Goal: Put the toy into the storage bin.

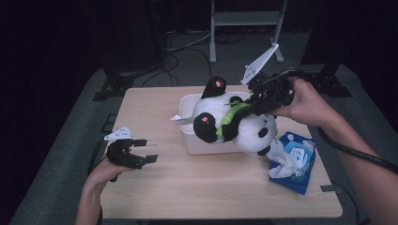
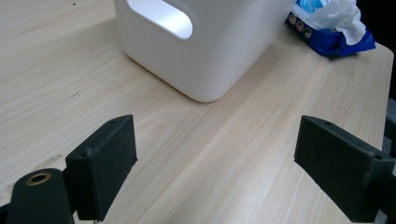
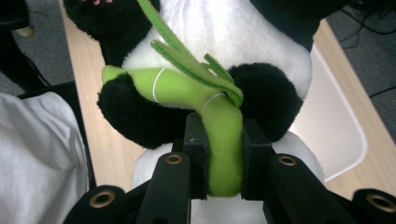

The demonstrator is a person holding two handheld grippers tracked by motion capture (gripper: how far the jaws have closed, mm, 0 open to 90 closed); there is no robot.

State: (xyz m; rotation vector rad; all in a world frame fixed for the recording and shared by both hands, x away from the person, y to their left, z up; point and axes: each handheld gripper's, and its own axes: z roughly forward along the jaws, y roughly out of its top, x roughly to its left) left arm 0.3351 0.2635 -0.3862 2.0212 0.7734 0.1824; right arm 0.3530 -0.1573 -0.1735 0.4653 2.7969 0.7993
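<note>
Left gripper [image 1: 141, 150] jaws released over bare table [image 1: 211, 187]; right gripper [image 3: 223, 154] clenches panda's bamboo [image 3: 224, 135]

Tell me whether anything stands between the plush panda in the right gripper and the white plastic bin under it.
Nothing visible does. The right gripper is shut on the green bamboo stalk of the black-and-white plush panda, which hangs partly over the white plastic bin. The blue wipes pack lies to one side.

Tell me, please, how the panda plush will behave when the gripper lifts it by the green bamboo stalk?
The panda plush looks soft, so it will probably sag and swing. The right gripper pinches only the bamboo stalk, which may stretch or slip. It seems light, overhanging the white bin.
</note>
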